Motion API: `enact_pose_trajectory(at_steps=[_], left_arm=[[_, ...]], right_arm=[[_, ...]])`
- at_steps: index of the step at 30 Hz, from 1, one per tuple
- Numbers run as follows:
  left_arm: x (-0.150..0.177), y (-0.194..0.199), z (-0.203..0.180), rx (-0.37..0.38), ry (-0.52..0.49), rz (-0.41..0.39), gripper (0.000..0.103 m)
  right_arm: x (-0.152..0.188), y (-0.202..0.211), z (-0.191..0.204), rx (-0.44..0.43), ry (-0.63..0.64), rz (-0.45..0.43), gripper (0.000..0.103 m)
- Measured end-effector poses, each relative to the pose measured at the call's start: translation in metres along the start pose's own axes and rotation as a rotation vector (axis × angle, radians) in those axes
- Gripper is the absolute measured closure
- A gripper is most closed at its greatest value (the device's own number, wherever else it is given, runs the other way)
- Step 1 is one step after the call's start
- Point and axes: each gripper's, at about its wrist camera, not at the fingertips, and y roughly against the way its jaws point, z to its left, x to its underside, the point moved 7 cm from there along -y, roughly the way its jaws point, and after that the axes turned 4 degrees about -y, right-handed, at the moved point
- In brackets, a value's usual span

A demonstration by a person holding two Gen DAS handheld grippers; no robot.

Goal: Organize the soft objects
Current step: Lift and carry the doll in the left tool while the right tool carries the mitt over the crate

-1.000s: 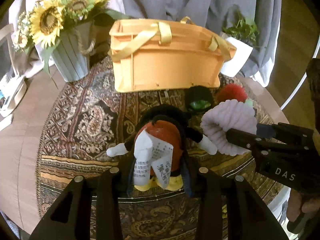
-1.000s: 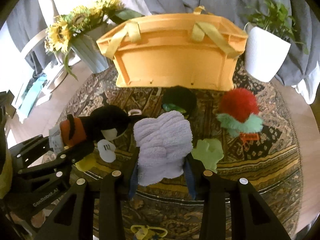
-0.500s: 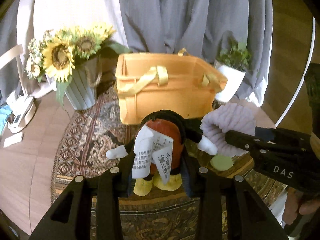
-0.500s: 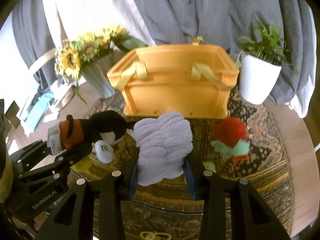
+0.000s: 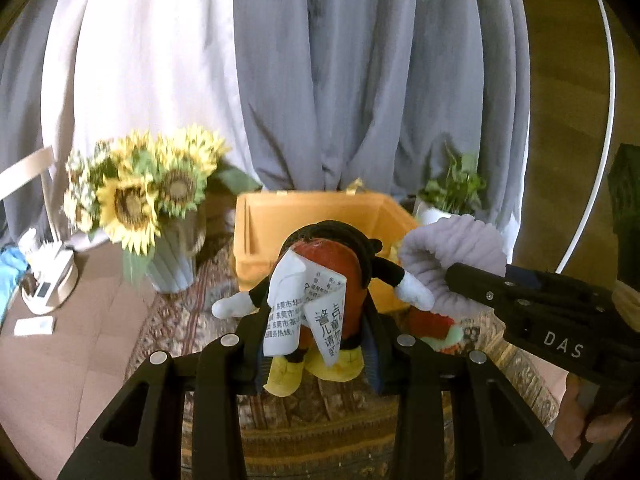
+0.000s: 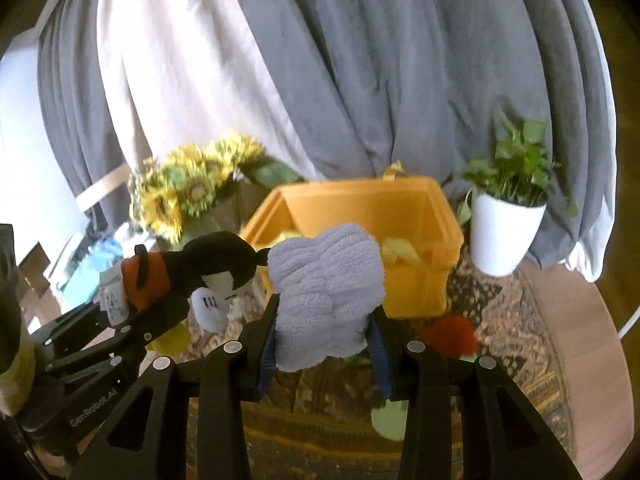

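Mouse plush [image 5: 328,280] upright, feet apparently down.

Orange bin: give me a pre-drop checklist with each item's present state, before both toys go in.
1. Left gripper clamped on the mouse plush: ok.
2. Right gripper clamped on the lilac plush: ok.
3. Orange bin open on top: ok.
4. Room left in the bin, with yellow items already inside: cannot tell.
5. Both toys above the bin's opening: not ok, they hang in front of its near wall.
6. Red pompom toy clear of the path: ok.
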Motion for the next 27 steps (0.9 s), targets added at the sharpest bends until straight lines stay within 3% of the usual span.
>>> enact_pose_trajectory(at_steps=[12,27], left_arm=[[-0.047,-0.010,0.007,-0.009,-0.011,-0.087,0.066],[-0.087,-0.074,0.018,-0.005,-0.048,-0.068,0.066]], right_arm=[[-0.047,0.004,0.001,-0.001,-0.018,-0.109,0.063],[-0.096,-0.035,-0.014,0.023,-0.037,-0.133,0.062]])
